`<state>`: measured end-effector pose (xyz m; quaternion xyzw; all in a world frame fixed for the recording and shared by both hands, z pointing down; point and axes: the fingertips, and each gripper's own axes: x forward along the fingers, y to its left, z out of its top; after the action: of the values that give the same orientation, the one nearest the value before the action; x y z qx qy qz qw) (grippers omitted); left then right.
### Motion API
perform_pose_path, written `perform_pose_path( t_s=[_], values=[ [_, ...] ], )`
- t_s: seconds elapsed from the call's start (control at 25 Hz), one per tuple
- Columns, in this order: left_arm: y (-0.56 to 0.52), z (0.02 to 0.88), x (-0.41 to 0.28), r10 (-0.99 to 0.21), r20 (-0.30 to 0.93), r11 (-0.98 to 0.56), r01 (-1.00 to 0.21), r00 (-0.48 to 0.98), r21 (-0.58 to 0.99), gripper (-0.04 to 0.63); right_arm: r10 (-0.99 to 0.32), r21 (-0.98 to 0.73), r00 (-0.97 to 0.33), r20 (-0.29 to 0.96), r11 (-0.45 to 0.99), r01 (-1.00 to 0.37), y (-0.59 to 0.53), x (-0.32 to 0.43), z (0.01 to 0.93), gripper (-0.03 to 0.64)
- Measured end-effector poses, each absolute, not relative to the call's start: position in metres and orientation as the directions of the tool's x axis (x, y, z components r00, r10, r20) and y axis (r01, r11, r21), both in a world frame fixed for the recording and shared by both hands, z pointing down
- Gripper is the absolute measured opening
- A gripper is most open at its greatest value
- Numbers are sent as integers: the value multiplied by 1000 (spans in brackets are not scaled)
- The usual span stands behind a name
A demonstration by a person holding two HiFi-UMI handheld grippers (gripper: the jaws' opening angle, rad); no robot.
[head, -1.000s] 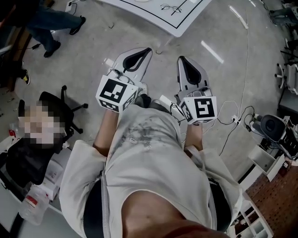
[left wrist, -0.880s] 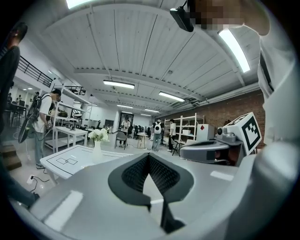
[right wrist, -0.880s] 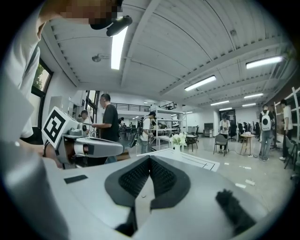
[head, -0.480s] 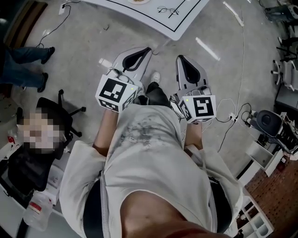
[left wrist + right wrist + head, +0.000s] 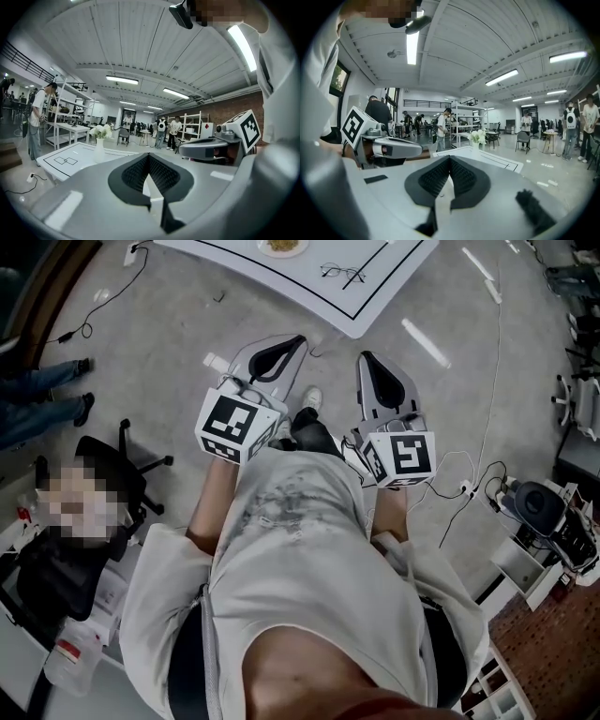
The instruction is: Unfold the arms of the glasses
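Head view shows the glasses (image 5: 342, 275) lying on the white surface (image 5: 300, 277), well apart from both grippers. The left gripper (image 5: 299, 341) and right gripper (image 5: 364, 358) have jaws shut tight, holding nothing. The job looks not yet begun. Next, they need to get close and open up.

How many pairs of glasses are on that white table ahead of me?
1. The glasses lie near the closest corner of the white table, on its black line. The table's far part is cut off in the head view, so more may be hidden.
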<state>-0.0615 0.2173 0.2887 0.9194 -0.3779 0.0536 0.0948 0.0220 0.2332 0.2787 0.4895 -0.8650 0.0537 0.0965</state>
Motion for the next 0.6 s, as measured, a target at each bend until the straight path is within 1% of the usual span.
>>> perform_pose_path(
  t_s=[0.6],
  values=[
    [141,300,-19,-693,226,-677,-726,685,126,9,-815,-39,-535,222,541,-840,154,59,287,17]
  ],
)
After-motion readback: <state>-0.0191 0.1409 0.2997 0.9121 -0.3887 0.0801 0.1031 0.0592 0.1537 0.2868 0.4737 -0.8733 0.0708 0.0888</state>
